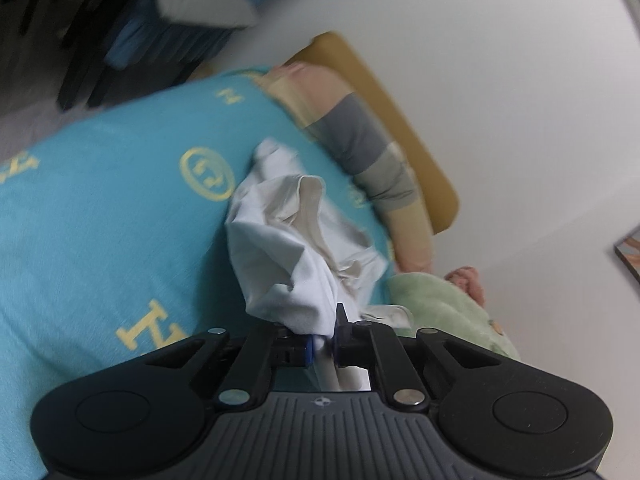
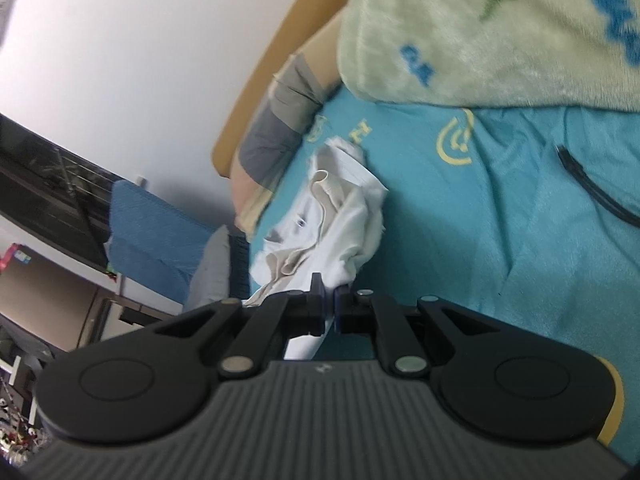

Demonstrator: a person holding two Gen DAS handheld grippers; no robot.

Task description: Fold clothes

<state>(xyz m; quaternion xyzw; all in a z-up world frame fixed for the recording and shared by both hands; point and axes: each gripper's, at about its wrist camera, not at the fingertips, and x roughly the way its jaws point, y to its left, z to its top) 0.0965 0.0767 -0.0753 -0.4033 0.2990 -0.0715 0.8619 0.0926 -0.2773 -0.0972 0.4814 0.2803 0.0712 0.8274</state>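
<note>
Both grippers clenched on the same white garment (image 1: pixel 288 248). Left gripper (image 1: pixel 323 346) pinches a bunched edge, with cloth pulled through between the pads; right gripper (image 2: pixel 330 306) does likewise on another edge of it (image 2: pixel 332 224).

Garment lies straight ahead of each gripper, bunched and twisted, not spread. Its long axis runs away from the fingers toward the striped pillow (image 1: pixel 360 140). Far end looks to rest on the bed, but motion blur makes contact uncertain. Neither gripper is nearer; both are already on it. Any spread would turn on pulling the two held edges apart across that axis.

Surface: a bed with a teal blanket (image 1: pixel 100 200) with yellow emblems; soft, so it will drag on the cloth. A green fleece blanket (image 2: pixel 480 28) lies near the garment and a dark cord (image 2: pixel 592 188) lies on the teal. Mustard headboard (image 1: pixel 384 112) against a white wall.
</note>
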